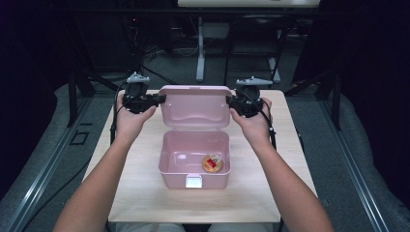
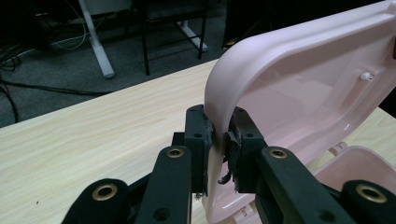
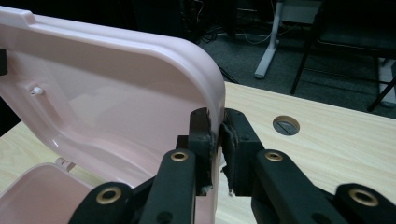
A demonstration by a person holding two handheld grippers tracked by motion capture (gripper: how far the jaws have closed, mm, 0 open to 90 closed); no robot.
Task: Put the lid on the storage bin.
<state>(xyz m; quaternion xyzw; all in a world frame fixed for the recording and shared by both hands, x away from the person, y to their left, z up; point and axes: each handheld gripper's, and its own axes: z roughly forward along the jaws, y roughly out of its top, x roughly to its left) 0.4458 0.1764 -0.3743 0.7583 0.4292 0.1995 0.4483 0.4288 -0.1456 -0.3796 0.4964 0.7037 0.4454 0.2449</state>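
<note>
In the middle of the table point(image 1: 145, 193) sits a pink box point(image 1: 194, 166) with its lid point(image 1: 195, 106) swung up and standing nearly upright at the 12 o'clock side of the box. You hold that lid from both ends. Your left gripper point(image 1: 155, 100) is at the lid's 9 o'clock edge, and in the left gripper view point(image 2: 218, 140) its two black jaws are clamped on the curved pink rim, one pad on the outer face and one on the inner face, with the rim pinched between them. Your right gripper point(image 1: 233, 102) is at the lid's 3 o'clock edge, and in the right gripper view point(image 3: 218, 135) its jaws are closed on the rim in the same way, pads pressing on either side of the plastic.

The box body lies open toward you, with a white latch point(image 1: 194, 181) on its 6 o'clock wall. Inside, toward the 4 o'clock corner of the floor, rests a small round brown item with a red and white part point(image 1: 212, 163); what it is cannot be told. A round hole point(image 3: 286, 125) is cut in the tabletop just beyond the right gripper.
</note>
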